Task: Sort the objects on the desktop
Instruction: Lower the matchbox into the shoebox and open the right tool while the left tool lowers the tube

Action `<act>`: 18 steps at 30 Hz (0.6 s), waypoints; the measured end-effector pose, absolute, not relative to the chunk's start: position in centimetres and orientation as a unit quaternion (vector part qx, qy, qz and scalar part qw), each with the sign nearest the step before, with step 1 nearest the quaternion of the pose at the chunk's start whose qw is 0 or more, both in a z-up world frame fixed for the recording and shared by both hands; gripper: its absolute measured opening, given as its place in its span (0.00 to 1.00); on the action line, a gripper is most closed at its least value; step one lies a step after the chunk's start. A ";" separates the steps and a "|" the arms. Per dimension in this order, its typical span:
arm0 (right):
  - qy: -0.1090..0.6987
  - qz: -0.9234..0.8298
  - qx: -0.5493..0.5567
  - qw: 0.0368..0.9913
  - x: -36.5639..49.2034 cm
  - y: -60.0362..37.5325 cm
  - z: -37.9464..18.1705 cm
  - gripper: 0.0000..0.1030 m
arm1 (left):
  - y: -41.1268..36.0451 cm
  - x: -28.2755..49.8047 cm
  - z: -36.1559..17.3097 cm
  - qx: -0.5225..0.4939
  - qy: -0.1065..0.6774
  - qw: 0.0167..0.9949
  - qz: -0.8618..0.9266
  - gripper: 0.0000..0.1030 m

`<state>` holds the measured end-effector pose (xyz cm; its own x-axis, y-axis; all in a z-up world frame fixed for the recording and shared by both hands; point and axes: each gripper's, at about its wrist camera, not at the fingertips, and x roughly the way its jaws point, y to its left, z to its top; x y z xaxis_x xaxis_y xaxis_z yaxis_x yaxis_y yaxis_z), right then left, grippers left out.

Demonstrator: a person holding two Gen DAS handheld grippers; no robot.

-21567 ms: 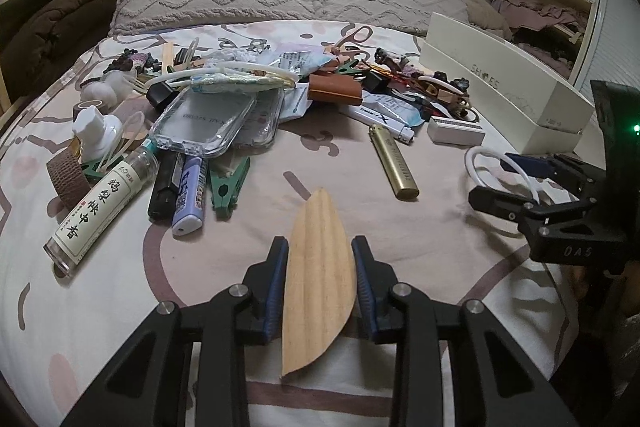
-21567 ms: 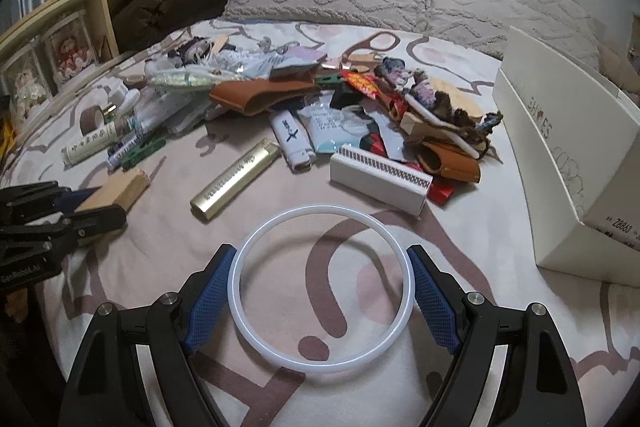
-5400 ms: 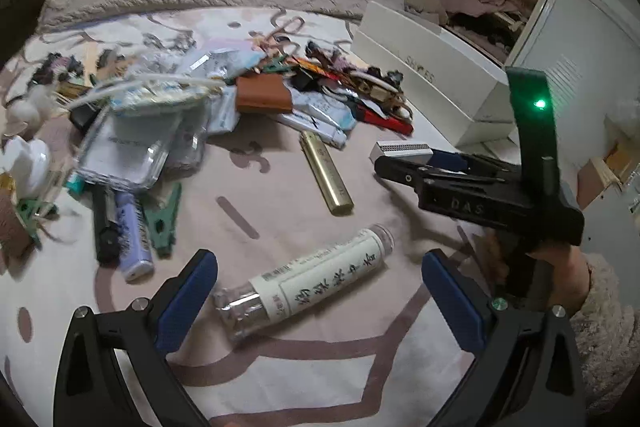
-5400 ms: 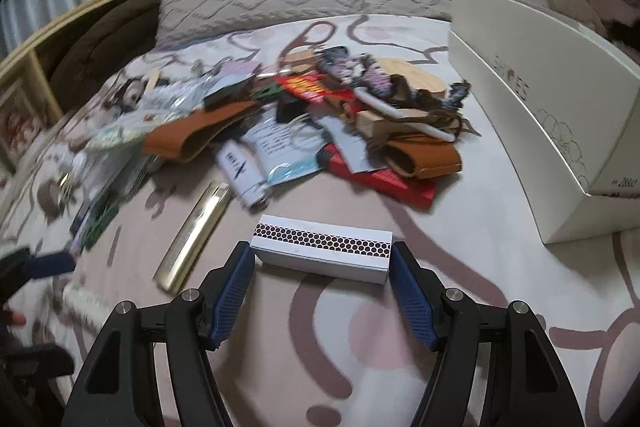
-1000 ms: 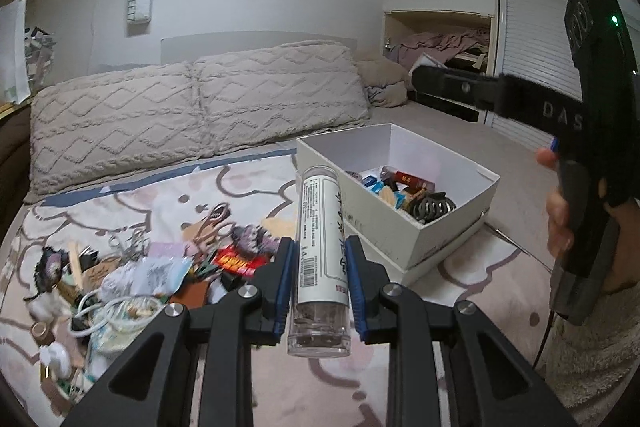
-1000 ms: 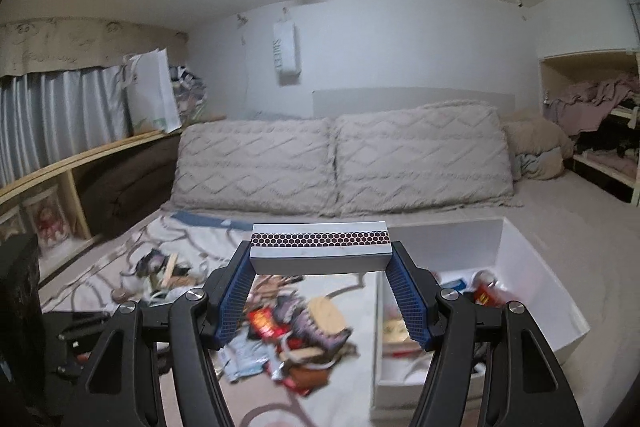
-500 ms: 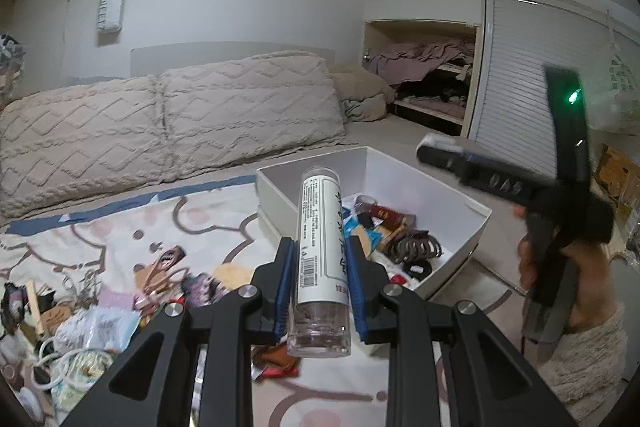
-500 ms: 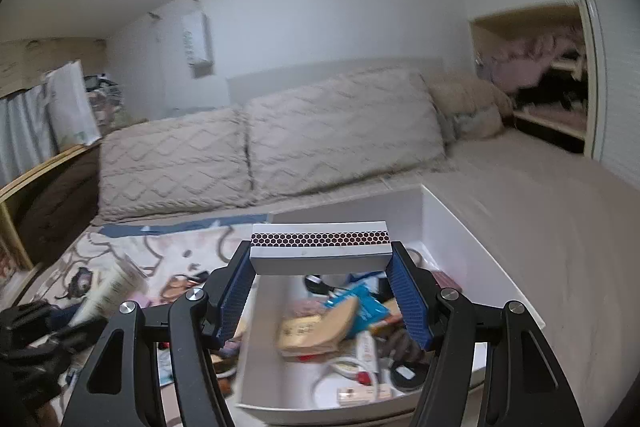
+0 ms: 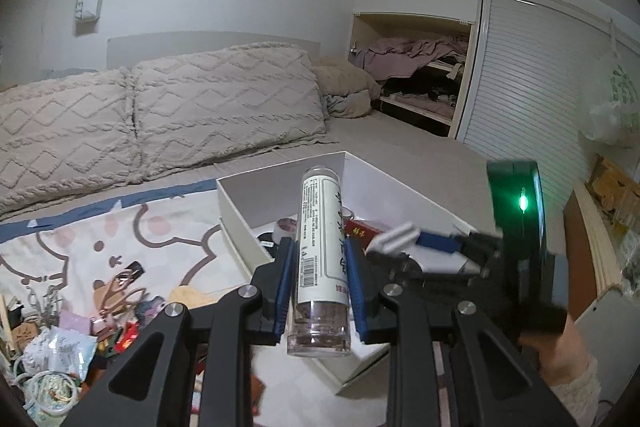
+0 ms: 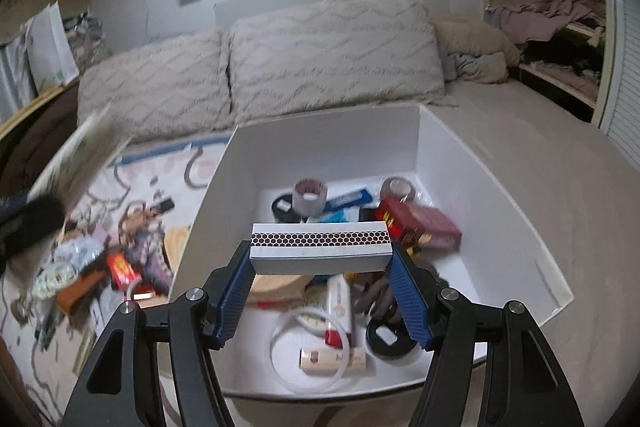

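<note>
My left gripper is clamped on the clear bottle with the white label, which stands lengthwise between the blue pads with its far end pointing over the near corner of the white box. My right gripper is clamped on the ends of the long white matchbox, held crosswise above the white box's open interior, over the red packet, tape rolls and white ring lying inside. Loose clutter lies on the bedspread left of the box.
</note>
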<state>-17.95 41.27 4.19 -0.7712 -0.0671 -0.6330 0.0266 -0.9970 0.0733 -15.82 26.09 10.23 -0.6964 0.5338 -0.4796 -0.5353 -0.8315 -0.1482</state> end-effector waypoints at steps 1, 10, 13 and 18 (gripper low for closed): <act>-0.025 -0.938 0.343 0.027 -18.0 41.2 3.9 0.64 | 26.5 -16.2 10.3 -0.263 0.002 0.290 0.920 0.25; 0.001 -0.925 0.377 0.045 -18.2 40.8 2.4 0.64 | 29.2 -19.0 9.8 -0.307 -0.001 0.289 0.907 0.25; -0.003 -0.924 0.379 0.047 -18.1 41.0 2.3 0.64 | 29.6 -20.0 9.1 -0.326 -0.014 0.286 0.901 0.25; -0.012 -0.921 0.384 0.058 -18.1 41.0 2.1 0.65 | 30.8 -21.5 8.3 -0.341 -0.004 0.267 0.901 0.25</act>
